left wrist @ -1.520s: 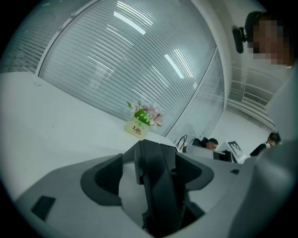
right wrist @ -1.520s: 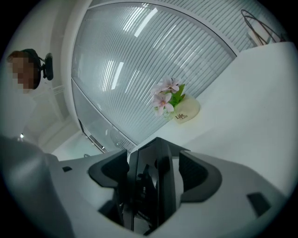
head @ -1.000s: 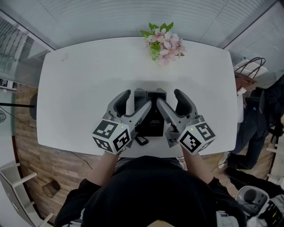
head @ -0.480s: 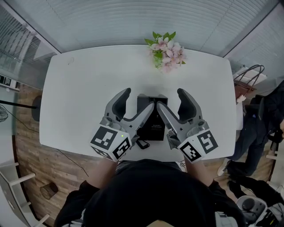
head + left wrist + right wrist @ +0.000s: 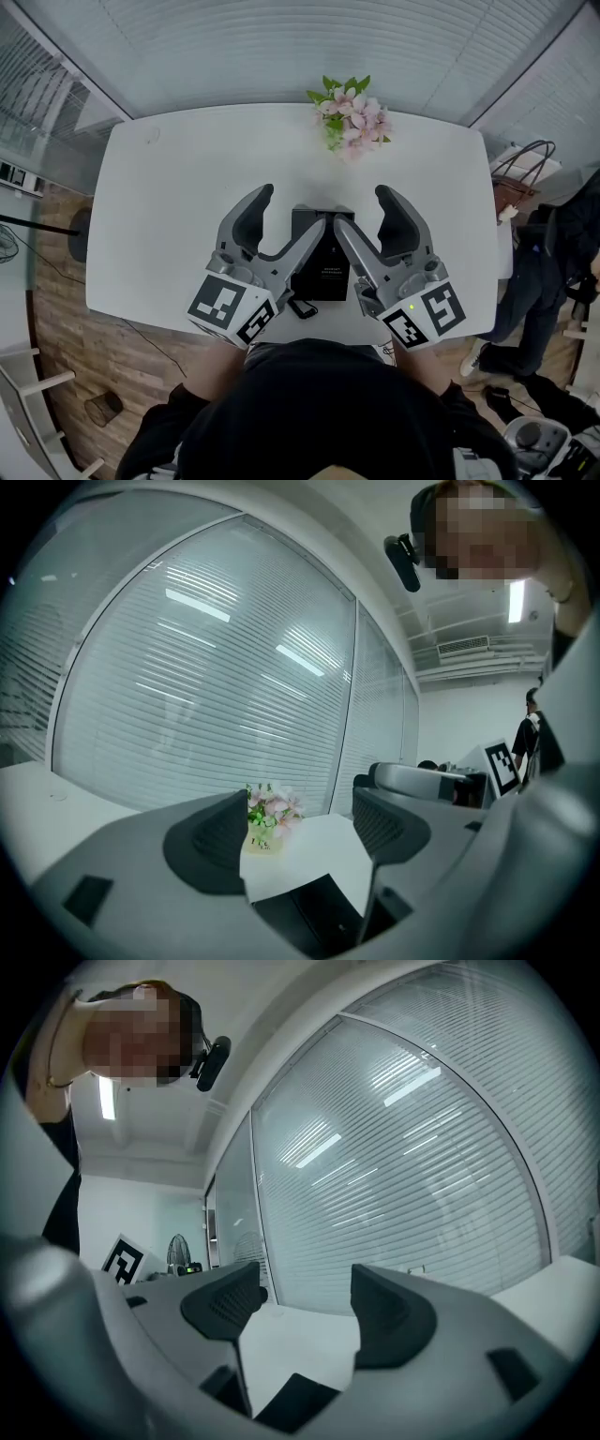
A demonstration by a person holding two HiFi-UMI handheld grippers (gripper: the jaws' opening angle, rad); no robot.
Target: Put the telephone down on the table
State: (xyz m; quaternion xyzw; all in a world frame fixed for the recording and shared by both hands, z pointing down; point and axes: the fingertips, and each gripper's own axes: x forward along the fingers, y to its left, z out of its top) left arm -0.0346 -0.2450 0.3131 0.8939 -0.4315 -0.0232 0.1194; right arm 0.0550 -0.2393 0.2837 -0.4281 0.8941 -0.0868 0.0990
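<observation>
A black telephone (image 5: 323, 258) lies flat on the white table (image 5: 169, 216), near its front edge. Both grippers hover above it, one on each side, apart from it. My left gripper (image 5: 292, 207) is open with nothing between its jaws. My right gripper (image 5: 362, 208) is open too; its jaws have just been closing a little, with nothing between them. In the left gripper view, the phone's dark top (image 5: 309, 916) shows below the open left gripper (image 5: 300, 832). The right gripper view has the same dark shape (image 5: 291, 1401) under the open right gripper (image 5: 295, 1302).
A small pot of pink flowers (image 5: 352, 111) stands at the table's far edge. A small black piece (image 5: 300, 305) lies by the phone's near end. A bag (image 5: 525, 159) and a standing person (image 5: 553, 253) are off the table's right side. Glass walls with blinds surround the table.
Both grippers have risen toward the camera, away from the telephone, and rolled slightly. The telephone stays flat on the table.
</observation>
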